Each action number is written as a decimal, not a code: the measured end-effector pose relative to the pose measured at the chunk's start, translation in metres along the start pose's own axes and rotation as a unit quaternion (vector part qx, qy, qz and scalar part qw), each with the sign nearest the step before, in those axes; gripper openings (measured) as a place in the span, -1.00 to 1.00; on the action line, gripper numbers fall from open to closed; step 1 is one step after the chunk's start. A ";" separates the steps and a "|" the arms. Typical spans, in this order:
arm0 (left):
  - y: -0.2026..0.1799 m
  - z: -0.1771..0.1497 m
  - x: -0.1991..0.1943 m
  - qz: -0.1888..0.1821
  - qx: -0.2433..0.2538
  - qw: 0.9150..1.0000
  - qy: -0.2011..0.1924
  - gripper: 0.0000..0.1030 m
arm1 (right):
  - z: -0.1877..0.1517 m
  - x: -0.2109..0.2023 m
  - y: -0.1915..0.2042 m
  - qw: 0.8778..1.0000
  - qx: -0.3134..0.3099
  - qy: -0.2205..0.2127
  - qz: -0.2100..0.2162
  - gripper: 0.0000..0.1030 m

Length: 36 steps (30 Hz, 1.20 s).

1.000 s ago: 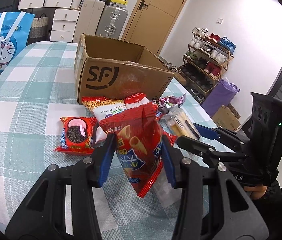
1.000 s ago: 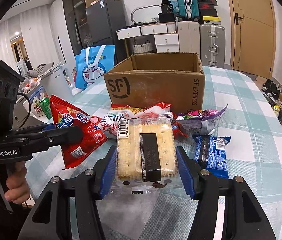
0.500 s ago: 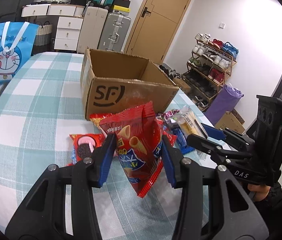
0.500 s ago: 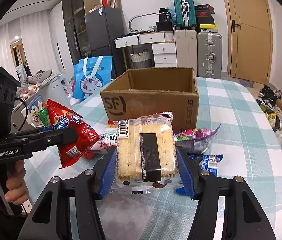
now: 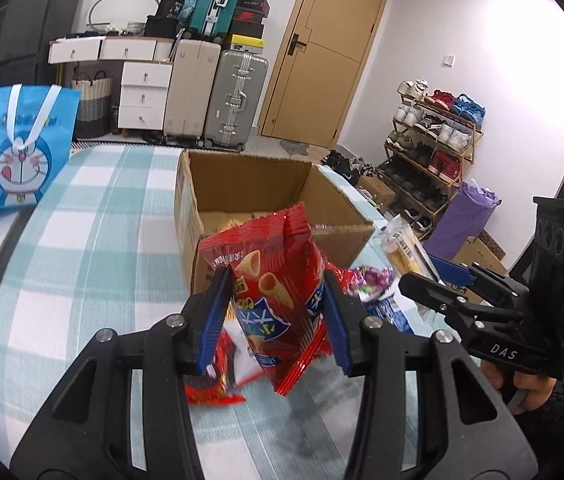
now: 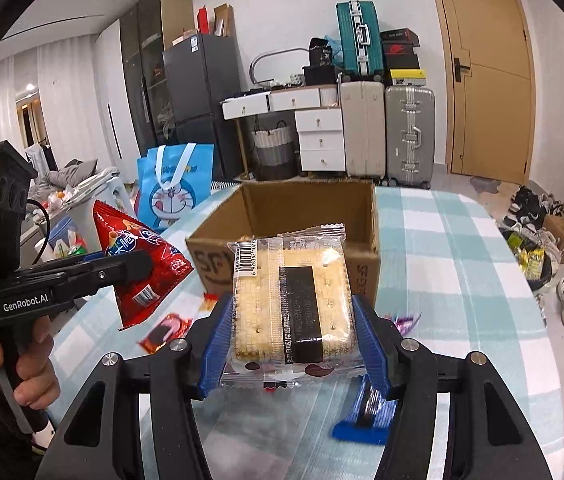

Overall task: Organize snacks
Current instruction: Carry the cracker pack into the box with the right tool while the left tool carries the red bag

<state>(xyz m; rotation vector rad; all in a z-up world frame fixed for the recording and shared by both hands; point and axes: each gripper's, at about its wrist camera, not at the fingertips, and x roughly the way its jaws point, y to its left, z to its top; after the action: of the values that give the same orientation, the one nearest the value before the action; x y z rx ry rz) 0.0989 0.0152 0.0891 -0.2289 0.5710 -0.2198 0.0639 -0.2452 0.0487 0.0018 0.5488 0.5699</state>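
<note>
L tongs clamped on red chip bag, long axis upright, top twd box | R tongs clamped on cracker pack, long axis fwd along fingers, barcode end twd box | vs 1 s ago: both packs were lifted off bench, box interior came into view | each pack sat betw. pads, above bench, just short of box

A cardboard box stands on the worktop. Before it, the left tongs hold a chip bag and the right tongs a cracker pack, the bag left of the pack. Suitcases stand behind the worktop.
</note>
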 end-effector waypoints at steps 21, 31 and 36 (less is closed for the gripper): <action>-0.001 0.080 0.053 0.037 0.002 0.999 -0.020 -0.19 | 0.053 0.040 -0.012 1.000 0.018 -0.013 -0.004 0.13; 0.005 0.097 0.095 0.045 0.012 0.999 -0.006 -0.19 | 0.076 0.059 -0.021 0.999 0.029 -0.012 0.001 0.13; 0.005 0.099 0.113 0.048 0.015 0.999 0.001 -0.19 | 0.083 0.074 -0.025 0.999 0.040 -0.004 0.004 0.13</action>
<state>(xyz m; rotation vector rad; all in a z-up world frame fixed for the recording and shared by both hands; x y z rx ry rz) 0.2475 0.0045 0.1116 -0.1713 0.5791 -0.1366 0.1694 -0.2162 0.0801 0.0828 0.5636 0.5544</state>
